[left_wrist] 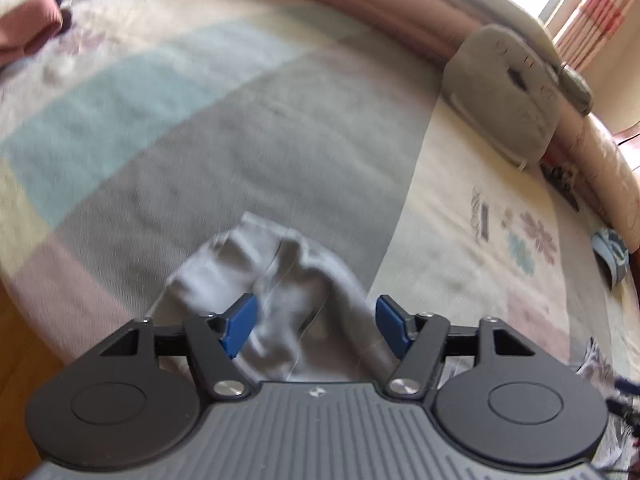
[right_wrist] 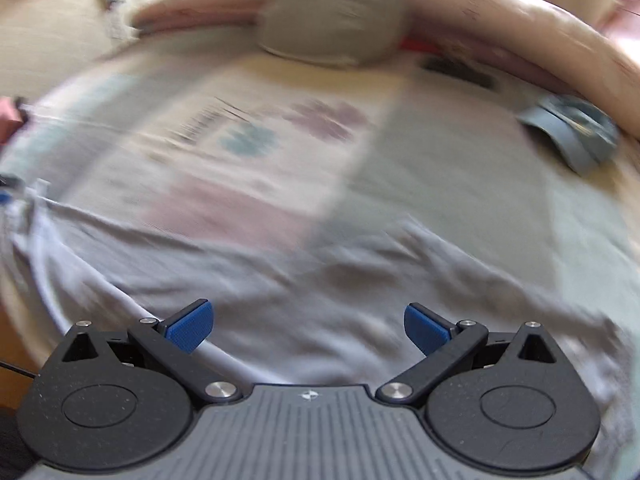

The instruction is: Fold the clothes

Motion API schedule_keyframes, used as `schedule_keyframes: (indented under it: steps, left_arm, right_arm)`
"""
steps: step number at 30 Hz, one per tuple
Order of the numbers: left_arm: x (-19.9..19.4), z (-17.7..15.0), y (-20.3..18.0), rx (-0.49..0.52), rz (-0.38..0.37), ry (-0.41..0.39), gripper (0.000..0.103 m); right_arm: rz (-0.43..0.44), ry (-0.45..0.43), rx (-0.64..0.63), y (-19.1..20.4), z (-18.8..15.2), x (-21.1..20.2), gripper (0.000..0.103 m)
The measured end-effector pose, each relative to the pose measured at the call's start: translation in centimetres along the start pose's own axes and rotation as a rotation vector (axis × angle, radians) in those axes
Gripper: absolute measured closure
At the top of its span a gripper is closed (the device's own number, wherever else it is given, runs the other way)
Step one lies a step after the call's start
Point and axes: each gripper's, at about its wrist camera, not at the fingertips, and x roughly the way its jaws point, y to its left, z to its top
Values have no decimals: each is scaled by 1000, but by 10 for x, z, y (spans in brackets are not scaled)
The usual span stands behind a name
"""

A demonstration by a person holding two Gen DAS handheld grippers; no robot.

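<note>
With both the left gripper [left_wrist: 316,326] and the right gripper [right_wrist: 308,330] spread wide over the pale grey, wrinkled cotton garment [right_wrist: 320,300] on the patchwork bedspread [left_wrist: 200,128], each should pinch only one clean edge.

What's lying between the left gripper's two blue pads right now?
In the left wrist view, a bunched fold of the grey garment sits between the open left gripper's pads, with the patchwork bedspread beyond it.

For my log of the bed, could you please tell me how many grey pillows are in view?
1: the grey pillow leans against the pink bolster at the far edge of the bed; the right wrist view shows the same one. Others may be hidden.
</note>
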Motion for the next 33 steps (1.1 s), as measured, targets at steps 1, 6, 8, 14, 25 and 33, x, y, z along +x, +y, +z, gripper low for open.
schedule_keyframes:
  steps: [1,6,8,14,25,33]
  left_arm:
    - [3,-3,3,0,9,14,37]
    - [2,-15,8,55,12,45,35]
    - [-1,-16,11,67,-4,44,34]
    - [-3,-11,13,66,-85,19,29]
    - [-13,-1,41,-6,-60,-56,29]
    - [-27,-2,55,-51,-58,-108,29]
  right_arm:
    - [42,-10,-12,9,8,3,0]
    - [309,5,-63,71,42,36,0]
    - [396,38,-98,99,52,56,0]
    - [484,106,-244,169,62,88,0]
    - [779,256,-152,207,90,151,0]
    - [901,341,-58,223,109,211,1]
